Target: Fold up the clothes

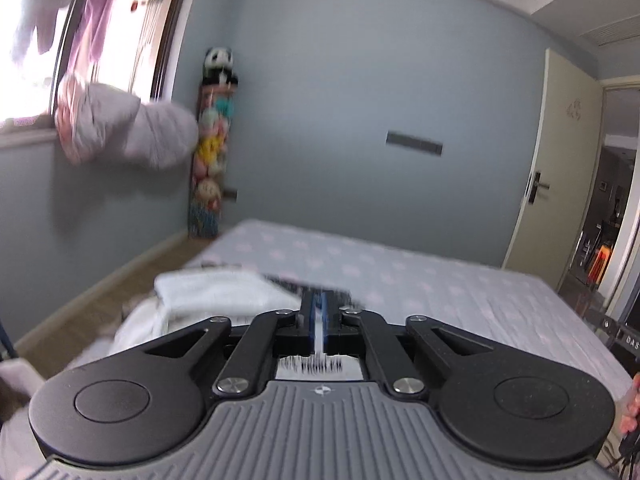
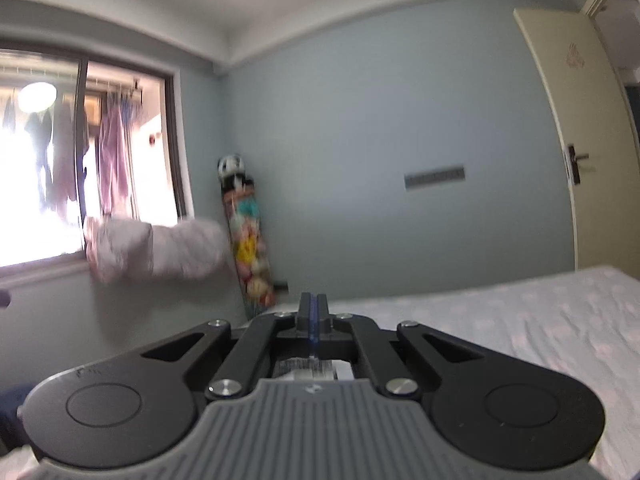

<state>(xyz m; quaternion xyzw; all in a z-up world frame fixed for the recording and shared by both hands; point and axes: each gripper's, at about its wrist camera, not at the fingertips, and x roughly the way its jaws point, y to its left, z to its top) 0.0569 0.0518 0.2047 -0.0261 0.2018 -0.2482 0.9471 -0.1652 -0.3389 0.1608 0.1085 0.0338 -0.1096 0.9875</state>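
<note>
Hard to read: both of your views are smeared, so fabric edges and small print are lost; the striped dark item (image 1: 296,284) just beyond your left claw's tips is too blurred to name.
Cut off: a fingertip (image 1: 634,408) shows only at the 3 o'clock edge of the left wrist view, and the bed (image 1: 420,280) runs out of frame on that side.
Left claw (image 1: 319,312): clenched, with its blue-edged pads nearly touching; you cannot tell whether any cloth is pinched between them.
Right claw (image 2: 313,312): clenched, pads together, nothing visible between them; it points level at the blue wall (image 2: 380,120).
Only in the left view: the white folded clothes (image 1: 216,292) lie on the bed at about 10 o'clock from your left claw, near the bed's edge, with looser white cloth (image 1: 140,324) spilling below.
Only in the right view: the full window (image 2: 80,152) with laundry hung outside, and bare bedsheet at 3 o'clock.
Both views: a pale pink bundle (image 1: 128,128) at the sill, a tall bag of soft toys (image 1: 212,152) in the corner, and a cream door (image 1: 556,168).
Clothes' look: white, soft, stacked in a flat fold, details washed out.
</note>
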